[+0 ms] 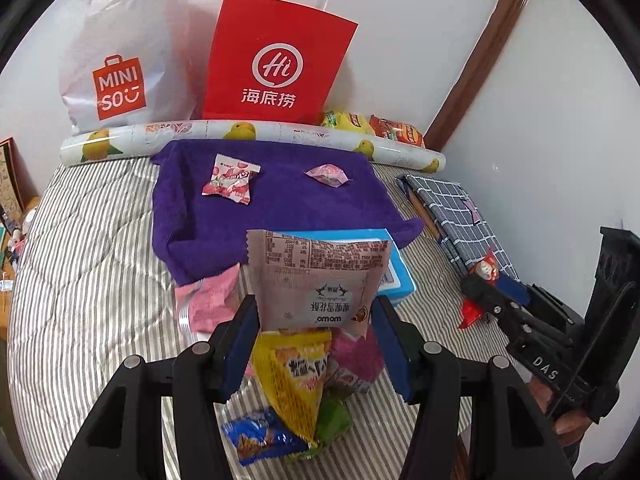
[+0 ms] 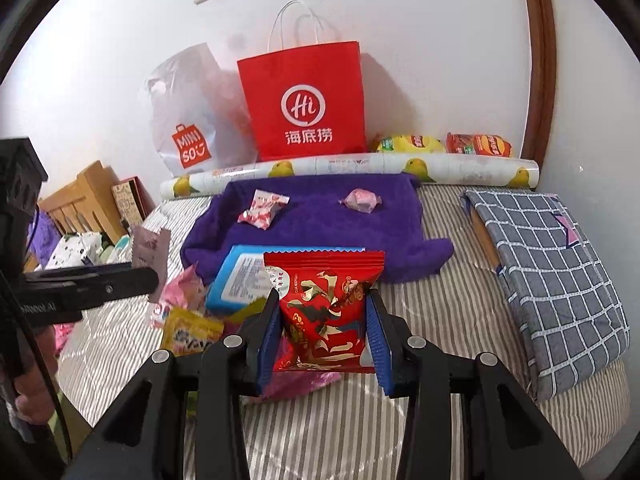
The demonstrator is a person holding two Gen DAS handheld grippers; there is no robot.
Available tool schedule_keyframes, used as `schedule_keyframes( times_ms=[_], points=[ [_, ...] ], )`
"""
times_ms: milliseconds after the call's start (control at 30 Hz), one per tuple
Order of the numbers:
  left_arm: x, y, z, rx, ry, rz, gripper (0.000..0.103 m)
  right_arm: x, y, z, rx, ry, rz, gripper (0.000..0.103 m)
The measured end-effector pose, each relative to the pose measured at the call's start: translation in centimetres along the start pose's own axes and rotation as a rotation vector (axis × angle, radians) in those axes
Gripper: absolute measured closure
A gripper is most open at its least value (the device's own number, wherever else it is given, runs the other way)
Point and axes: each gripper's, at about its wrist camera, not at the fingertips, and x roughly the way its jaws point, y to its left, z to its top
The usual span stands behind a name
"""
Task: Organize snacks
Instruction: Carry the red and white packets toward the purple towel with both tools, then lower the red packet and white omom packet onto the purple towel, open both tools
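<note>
The snacks are in two places: most sit in a messy pile on the striped bed, and two small ones already lie apart on the purple towel farther back. The left hand-held gripper has its blue pads closed partway on a pale pink packet, holding it by the lower end so the packet stands up, with its long side running away from the gripper toward the towel. The right hand-held gripper is squeezed tight on a red packet, which also stands up between its pads. Both packets are lifted off the pile, where a yellow one, a blue one, a green one and some pink ones still lie under the left gripper. The towel is straight ahead of both grippers, just past the light blue box. On it, the pink-and-white candy bag lies to the left and the little pink wrapped sweet lies to the right, well apart, with bare towel between them and in front of them. The left gripper looks nearer the left part of the towel, and the right gripper nearer the right part. So I think each packet should go forward and down onto its own side, without crossing over.
</note>
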Motion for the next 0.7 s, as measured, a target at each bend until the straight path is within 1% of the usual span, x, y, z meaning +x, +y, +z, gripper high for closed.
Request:
schedule_keyframes(
  times_ms=[167, 300, 433, 700],
  points=[
    [0.7, 0.1, 1.3, 0.011, 0.001, 0.005, 0.048, 0.5, -0.3, 1.4, 0.004, -0.004, -0.021, 0.063],
    [1.3, 0.4, 2.5, 0.018, -0.002, 0.006, 0.048, 1.2, -0.7, 2.4, 0.022, -0.001, -0.016, 0.063],
    [2.0, 0.7, 3.7, 0.015, -0.001, -0.005, 0.048, 2.0, -0.8, 3.3, 0.027, 0.004, -0.027, 0.063],
    [3.5, 1.2, 5.8, 0.033, 0.002, 0.003, 0.048, 3.8, -1.4, 5.2, 0.049, 0.007, -0.043, 0.063]
  ],
)
